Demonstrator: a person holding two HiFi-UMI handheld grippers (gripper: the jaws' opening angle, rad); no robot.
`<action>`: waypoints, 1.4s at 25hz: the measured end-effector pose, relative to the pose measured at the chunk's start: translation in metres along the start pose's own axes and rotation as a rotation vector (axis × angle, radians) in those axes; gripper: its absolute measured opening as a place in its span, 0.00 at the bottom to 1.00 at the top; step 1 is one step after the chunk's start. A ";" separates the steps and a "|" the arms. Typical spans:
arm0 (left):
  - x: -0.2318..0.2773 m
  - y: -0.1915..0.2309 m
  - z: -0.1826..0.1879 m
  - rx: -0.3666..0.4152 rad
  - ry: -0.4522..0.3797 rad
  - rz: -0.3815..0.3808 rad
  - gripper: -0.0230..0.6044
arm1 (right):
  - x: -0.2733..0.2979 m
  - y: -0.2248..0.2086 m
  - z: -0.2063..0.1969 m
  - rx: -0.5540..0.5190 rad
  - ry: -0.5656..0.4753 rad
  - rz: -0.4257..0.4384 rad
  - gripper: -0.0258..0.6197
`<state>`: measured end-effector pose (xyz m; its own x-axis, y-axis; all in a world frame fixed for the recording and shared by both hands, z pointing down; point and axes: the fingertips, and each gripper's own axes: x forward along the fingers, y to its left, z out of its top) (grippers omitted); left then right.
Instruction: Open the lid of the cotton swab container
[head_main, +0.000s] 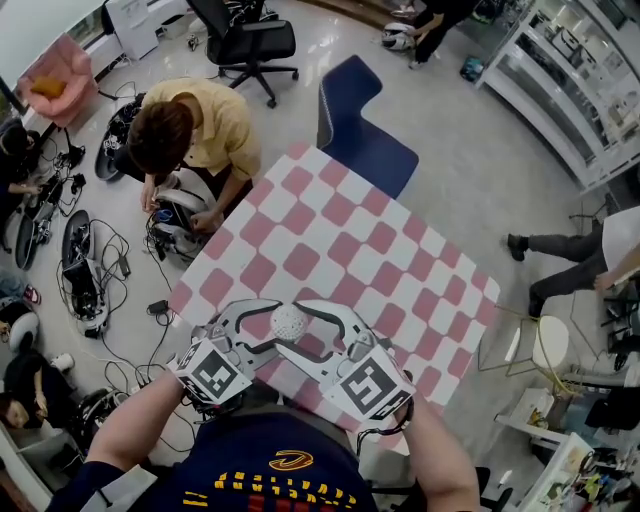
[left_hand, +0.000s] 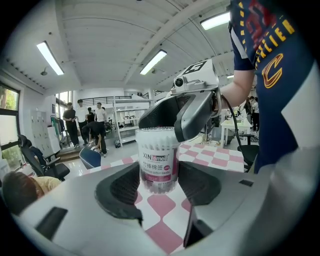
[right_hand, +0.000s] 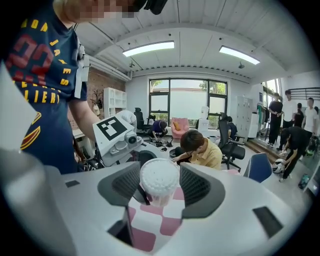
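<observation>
The cotton swab container (head_main: 288, 321) is a clear round tub with a pink label (left_hand: 159, 167) and a white top (right_hand: 159, 180). It is over the near part of the pink-and-white checked table (head_main: 330, 240). My left gripper (head_main: 279, 326) comes in from the left and is shut on the tub's body (left_hand: 159, 172). My right gripper (head_main: 299, 328) comes in from the right and is shut round the tub's top (right_hand: 159, 184). In the left gripper view, the right gripper (left_hand: 172, 125) has its jaws clasped at lid height. I cannot tell whether the tub's base touches the table.
A person in a yellow shirt (head_main: 195, 125) crouches on the floor past the table's left edge, beside cables and gear (head_main: 85, 270). A blue chair (head_main: 360, 130) stands at the table's far corner, and a black office chair (head_main: 250, 40) behind it. A white stool (head_main: 545, 345) stands at the right.
</observation>
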<state>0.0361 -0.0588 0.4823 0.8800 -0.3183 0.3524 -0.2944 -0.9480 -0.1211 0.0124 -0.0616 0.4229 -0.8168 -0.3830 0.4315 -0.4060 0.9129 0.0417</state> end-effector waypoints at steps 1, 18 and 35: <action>-0.001 0.000 0.000 0.001 0.000 -0.001 0.43 | 0.000 0.000 0.000 0.006 -0.004 0.002 0.42; -0.002 -0.006 -0.002 0.004 -0.013 -0.035 0.43 | -0.005 -0.005 0.002 0.311 -0.057 0.084 0.42; -0.008 -0.007 -0.008 -0.038 -0.010 -0.036 0.42 | -0.022 -0.050 0.033 0.367 -0.208 -0.059 0.42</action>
<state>0.0284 -0.0502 0.4876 0.8939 -0.2838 0.3470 -0.2760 -0.9584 -0.0726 0.0373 -0.1037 0.3818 -0.8377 -0.4877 0.2457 -0.5429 0.7920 -0.2792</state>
